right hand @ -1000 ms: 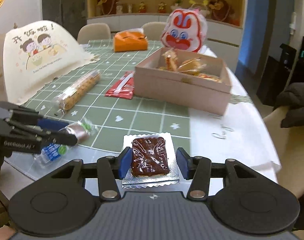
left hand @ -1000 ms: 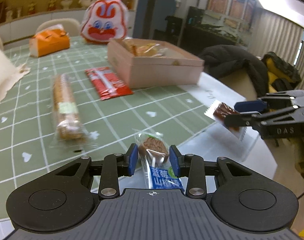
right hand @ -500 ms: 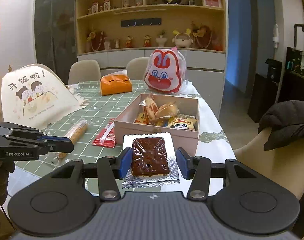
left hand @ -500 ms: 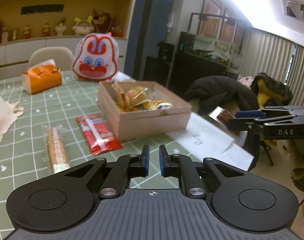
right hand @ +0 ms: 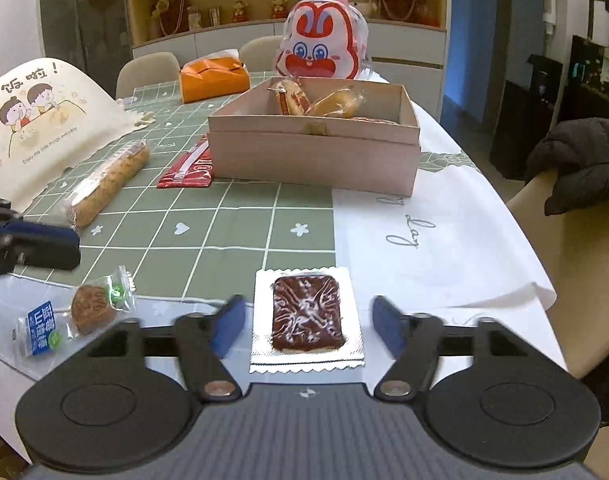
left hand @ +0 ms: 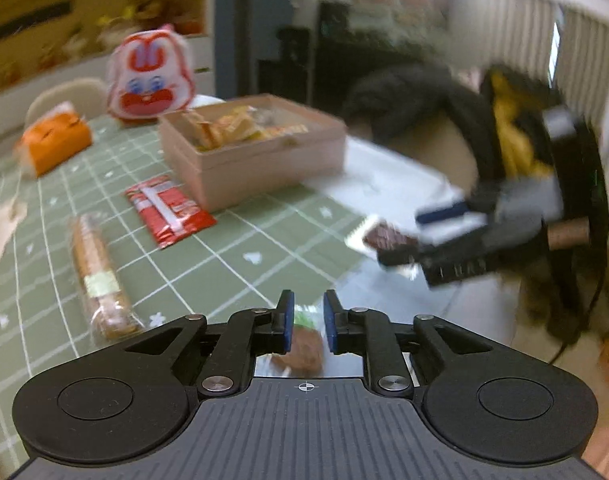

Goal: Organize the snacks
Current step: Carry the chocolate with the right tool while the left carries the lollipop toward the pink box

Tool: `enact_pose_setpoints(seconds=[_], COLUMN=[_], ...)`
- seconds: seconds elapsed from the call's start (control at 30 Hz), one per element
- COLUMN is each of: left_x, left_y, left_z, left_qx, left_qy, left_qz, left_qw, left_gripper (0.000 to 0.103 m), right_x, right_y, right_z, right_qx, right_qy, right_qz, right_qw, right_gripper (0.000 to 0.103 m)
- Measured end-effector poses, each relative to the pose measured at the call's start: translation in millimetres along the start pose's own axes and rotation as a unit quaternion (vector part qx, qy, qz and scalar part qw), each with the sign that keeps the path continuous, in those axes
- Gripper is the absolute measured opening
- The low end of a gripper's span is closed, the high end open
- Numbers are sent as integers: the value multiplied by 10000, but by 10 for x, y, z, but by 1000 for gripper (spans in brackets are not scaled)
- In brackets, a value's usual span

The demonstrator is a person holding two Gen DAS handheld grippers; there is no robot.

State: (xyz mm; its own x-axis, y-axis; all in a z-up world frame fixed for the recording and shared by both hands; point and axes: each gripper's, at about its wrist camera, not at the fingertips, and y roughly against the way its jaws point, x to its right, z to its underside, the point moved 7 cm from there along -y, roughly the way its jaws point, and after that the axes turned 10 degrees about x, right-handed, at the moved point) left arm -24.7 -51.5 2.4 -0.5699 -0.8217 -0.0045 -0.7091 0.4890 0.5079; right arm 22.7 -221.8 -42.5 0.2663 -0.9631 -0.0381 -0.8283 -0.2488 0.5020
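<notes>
- The right gripper (right hand: 307, 322) is seen with its jaws spread wide; the silver-wrapped brown cake (right hand: 307, 312) lies flat between the pads, touched by neither, on the white cloth at the near table edge.
- The left gripper (left hand: 307, 322) is seen with its jaws set narrowly apart; the round brown cookie packet (left hand: 302, 346) shows in the gap and below it. Contact with the pads cannot be told, as this view is motion-blurred.
- In the right view the same cookie packet (right hand: 78, 314) lies on the table at about 9 o'clock from the right gripper, apart from the left fingers (right hand: 36, 238) above it; no grasp is judged.
- The open pink box (right hand: 316, 140), already holding several snacks, stands at 12 o'clock, well apart from both grippers.
- A long biscuit roll (right hand: 108, 182) and a red packet (right hand: 190, 166) lie at 10–11 o'clock, just beside the box.
- Step in hand, as judged: pickup of the two near snacks, neither yet secured.
- Next move calls for closing on each wrapper's edges, lifting clear, and carrying over the box's near wall before release.
</notes>
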Motion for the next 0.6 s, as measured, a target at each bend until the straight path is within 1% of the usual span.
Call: enact_pose_setpoints(seconds=[0.07, 0.13, 0.2, 0.27, 0.33, 0.4, 0.47, 0.5, 0.53, 0.6], left_x=[96, 138, 170, 190, 237, 282, 262, 226, 181, 91], left_y=[-67, -152, -164, -168, -180, -182, -158, -143, -134, -137], left_z=[77, 157, 170, 168, 177, 169, 146, 121, 92, 79], left_qx=[-296, -590, -552, -604, -635, -642, -595, -535, -469, -465], left_qy=[-355, -532, -662, -634, -628, -637, -534, -505, -510, -598], left_qz=[-67, -73, -62, 47, 227, 340, 347, 275, 120, -157], left_qw=[9989, 9968, 9963, 9961, 9957, 9953, 9962, 9969, 9975, 9970], left_gripper=[22, 22, 24, 28, 43, 45, 45, 45, 45, 43], right_x=[2, 23, 51, 88, 116, 126, 124, 120, 118, 104], right_y=[29, 62, 91, 107, 126, 126, 117, 110, 99, 81], right_z=[23, 39, 49, 49, 53, 52, 58, 62, 63, 61], right_qx=[0, 1, 5, 6, 5, 4, -2, -9, -18, -41], right_qy=[-24, -69, -92, -120, -159, -190, -206, -208, -208, -194], right_qz=[18, 26, 62, 91, 87, 77, 58, 44, 30, 20], right_qw=[10000, 10000, 9999, 9999, 9998, 9998, 9998, 9998, 9998, 9998], right_gripper=[75, 75, 75, 75, 75, 75, 75, 75, 75, 75])
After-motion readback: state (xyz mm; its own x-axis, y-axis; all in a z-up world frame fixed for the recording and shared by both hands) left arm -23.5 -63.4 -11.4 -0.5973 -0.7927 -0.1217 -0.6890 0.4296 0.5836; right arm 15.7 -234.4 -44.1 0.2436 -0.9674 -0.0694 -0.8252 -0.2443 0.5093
